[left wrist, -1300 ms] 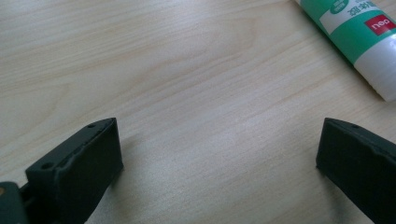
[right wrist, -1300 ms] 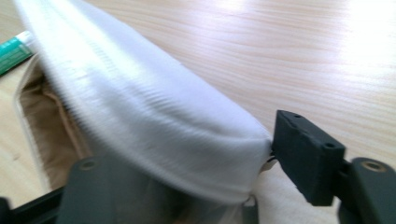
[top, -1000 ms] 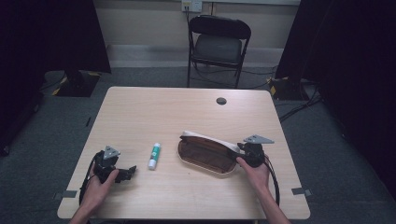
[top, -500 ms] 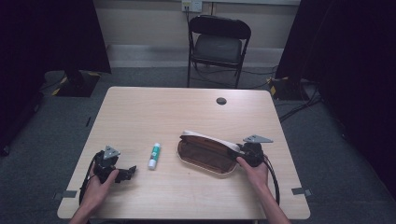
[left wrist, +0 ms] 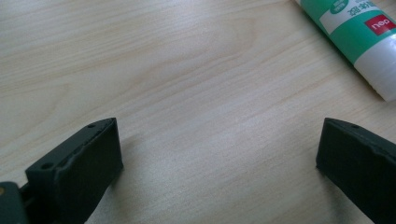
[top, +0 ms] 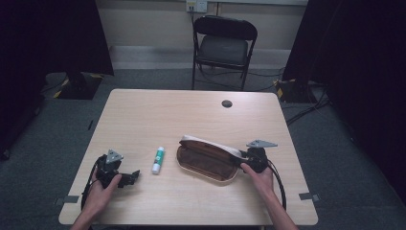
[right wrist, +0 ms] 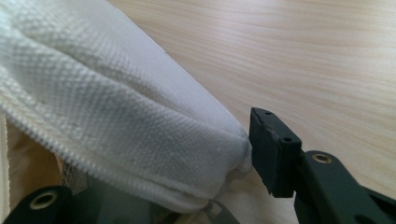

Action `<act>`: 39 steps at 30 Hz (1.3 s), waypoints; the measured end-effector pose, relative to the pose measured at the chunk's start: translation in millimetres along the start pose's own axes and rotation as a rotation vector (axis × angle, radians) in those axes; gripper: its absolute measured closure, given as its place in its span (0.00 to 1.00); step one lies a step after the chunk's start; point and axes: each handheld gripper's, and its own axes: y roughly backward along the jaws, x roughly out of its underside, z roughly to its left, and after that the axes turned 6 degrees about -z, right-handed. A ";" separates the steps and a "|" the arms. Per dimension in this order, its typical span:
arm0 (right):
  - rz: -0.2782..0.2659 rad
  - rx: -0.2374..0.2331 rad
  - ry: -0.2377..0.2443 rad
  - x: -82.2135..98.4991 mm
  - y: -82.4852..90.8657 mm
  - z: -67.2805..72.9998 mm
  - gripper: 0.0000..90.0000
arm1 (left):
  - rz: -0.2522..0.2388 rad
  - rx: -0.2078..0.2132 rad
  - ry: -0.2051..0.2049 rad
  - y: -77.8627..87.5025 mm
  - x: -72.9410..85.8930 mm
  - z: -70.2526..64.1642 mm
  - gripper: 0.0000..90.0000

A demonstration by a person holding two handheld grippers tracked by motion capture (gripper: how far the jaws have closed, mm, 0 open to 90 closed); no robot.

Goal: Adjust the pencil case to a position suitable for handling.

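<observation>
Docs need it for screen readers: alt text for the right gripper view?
Close-up of the right gripper with its black jaws closed on the end of a white fabric zip pouch, which bunches against one jaw. Light wood-grain table behind.

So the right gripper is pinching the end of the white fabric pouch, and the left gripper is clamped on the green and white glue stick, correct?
Not quite. The left gripper holds nothing: in the left gripper view its fingers stand wide apart over bare wooden table, with the green and white glue stick lying off to one side. The right gripper does pinch the end of the white fabric pouch.
</observation>
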 end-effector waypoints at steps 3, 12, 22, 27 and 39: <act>0.009 -0.024 0.006 0.2 0.5 1.8 0.61 | 0.000 0.001 0.003 -0.1 0.0 -0.1 0.00; 0.037 -0.079 0.034 2.4 5.6 6.0 0.64 | 0.000 0.000 0.001 0.0 0.0 -0.1 0.00; 0.055 -0.169 0.067 7.0 11.8 15.9 0.64 | 0.000 0.000 0.000 0.0 0.0 0.0 0.00; 0.073 -0.183 0.077 10.0 18.9 20.7 0.64 | 0.000 0.000 0.000 0.0 0.0 -0.1 0.00; 0.083 -0.160 0.101 14.7 28.6 32.7 0.42 | 0.000 -0.001 0.000 0.1 0.1 -0.1 0.00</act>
